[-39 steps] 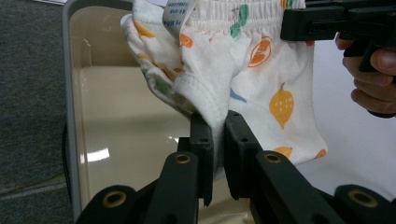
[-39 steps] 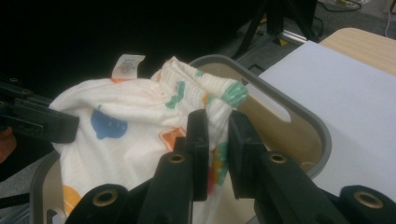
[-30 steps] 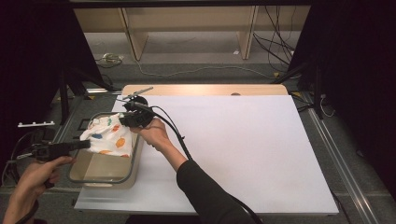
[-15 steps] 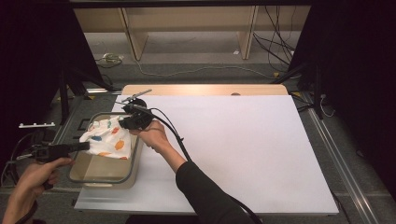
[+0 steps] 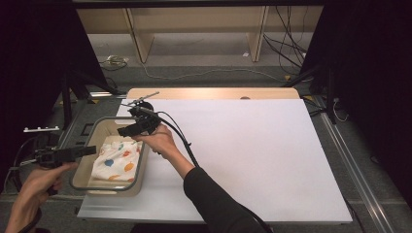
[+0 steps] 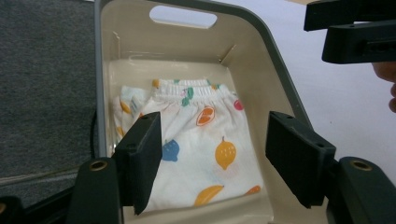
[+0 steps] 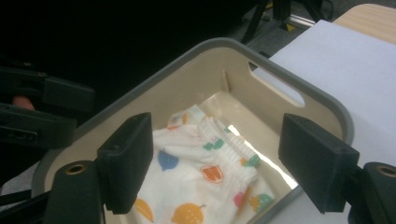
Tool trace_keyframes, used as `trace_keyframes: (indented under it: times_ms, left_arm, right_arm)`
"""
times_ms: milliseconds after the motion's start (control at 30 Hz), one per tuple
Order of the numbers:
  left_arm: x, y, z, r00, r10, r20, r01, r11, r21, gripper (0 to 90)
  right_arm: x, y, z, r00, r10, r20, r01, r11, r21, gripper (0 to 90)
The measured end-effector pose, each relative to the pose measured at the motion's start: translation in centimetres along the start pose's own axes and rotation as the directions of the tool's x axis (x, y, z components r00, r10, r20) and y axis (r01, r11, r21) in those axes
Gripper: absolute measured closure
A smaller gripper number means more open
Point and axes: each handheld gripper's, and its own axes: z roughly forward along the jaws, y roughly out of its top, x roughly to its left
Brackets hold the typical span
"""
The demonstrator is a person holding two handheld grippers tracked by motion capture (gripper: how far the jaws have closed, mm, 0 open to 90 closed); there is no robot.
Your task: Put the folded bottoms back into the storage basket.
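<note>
A folded white cloth printed with coloured fruit (image 5: pixel 118 161) lay flat on the floor of a beige bin with a grey rim (image 5: pixel 83 171), at the lower left of the high view, on the left edge of the white table (image 5: pixel 252 155). The right tongs (image 5: pixel 127 130) hung over the bin's far rim, above the cloth and clear of it; their jaws had just been opening, stood apart, and held nothing. The left tongs (image 5: pixel 87 151) hovered at the bin's left rim, beside the cloth; their jaws had likewise just been opening, with nothing between them. In the left gripper view the cloth (image 6: pixel 196 149) showed its elastic band toward the bin's handle slot (image 6: pixel 183 17); the cloth was the bin's sole content.
</note>
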Motion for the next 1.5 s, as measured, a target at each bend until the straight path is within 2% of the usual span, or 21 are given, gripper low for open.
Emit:
trace_keyframes:
  times_ms: [267, 467, 800, 967, 1200, 1400, 1500]
  left_arm:
    - [-0.5, 0.0, 0.6, 0.9999, 0.007, 0.012, -0.007, 0.9999, 0.016, 31.5]
    - [-1.4, 0.2, 1.1, 0.9996, 0.015, 0.025, -0.015, 0.9999, 0.002, 27.9]
    - [-3.7, 0.2, 2.6, 0.9969, 0.068, 0.039, -0.068, 0.9977, 0.003, 24.9]
    - [-4.8, 0.0, 3.2, 0.9958, 0.082, 0.042, -0.080, 0.9961, -0.037, 24.0]
    - [-6.9, -0.2, 4.0, 0.9906, 0.111, 0.081, -0.104, 0.9913, -0.080, 23.5]
    - [-8.8, -0.7, 5.0, 0.9797, 0.158, 0.123, -0.149, 0.9855, -0.080, 21.4]
    - [-9.6, -1.0, 5.6, 0.9756, 0.168, 0.141, -0.158, 0.9839, -0.084, 20.9]
  right_arm:
    - [-0.5, 0.2, -1.2, 1.0000, 0.000, 0.004, 0.001, 1.000, -0.026, 26.4]
    - [-1.2, 0.0, -2.6, 0.9997, -0.007, 0.023, 0.008, 0.999, -0.044, 26.2]
    - [-2.8, -1.1, -5.7, 0.9983, -0.015, 0.056, 0.018, 0.998, -0.065, 25.7]
    - [-3.8, -1.7, -7.2, 0.9975, 0.000, 0.070, 0.006, 0.996, -0.087, 25.6]
    - [-4.7, -3.0, -9.0, 0.9968, 0.015, 0.079, -0.007, 0.994, -0.107, 25.1]
    - [-5.4, -4.4, -10.2, 0.9958, 0.028, 0.087, -0.018, 0.993, -0.119, 25.0]
    - [-5.6, -4.9, -10.8, 0.9957, 0.037, 0.085, -0.025, 0.990, -0.136, 25.1]
